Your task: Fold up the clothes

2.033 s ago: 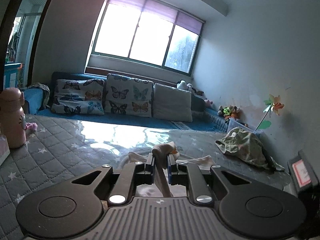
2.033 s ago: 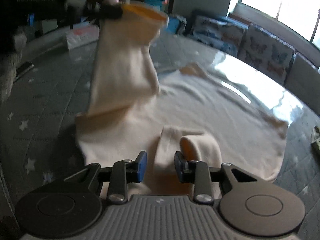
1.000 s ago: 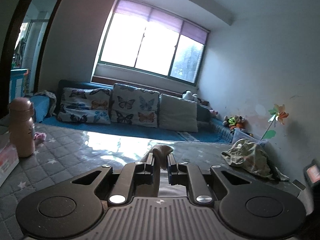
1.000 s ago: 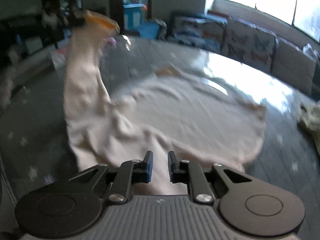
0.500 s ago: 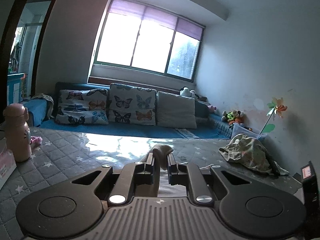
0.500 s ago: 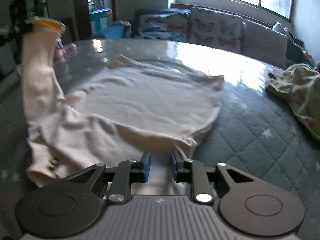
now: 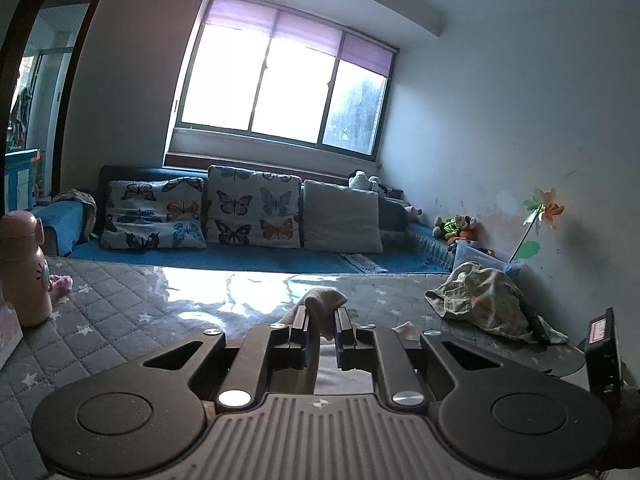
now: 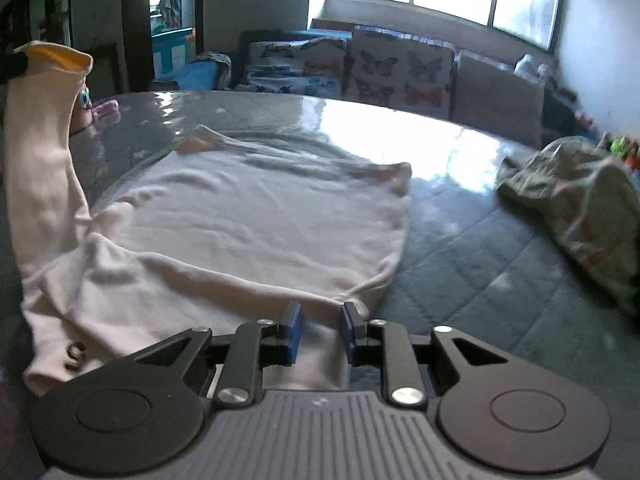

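Observation:
A cream long-sleeved top lies spread flat on the grey quilted surface. Its left sleeve stands lifted, and the yellow-lined cuff is pinched at the top left. In the left wrist view my left gripper is shut on that cuff, which bulges over the fingertips. My right gripper sits low at the top's near right hem corner. Its blue pads stand a little apart with cream cloth lying between them, and I see no pinch.
A crumpled green patterned garment lies at the right of the surface. A pink bottle stands at the left edge and a black device at the right. Butterfly cushions line the sofa behind.
My right gripper slid right along the hem to its corner, and its pads parted slightly. The top now lies smoother. My left gripper kept the raised cuff almost still.

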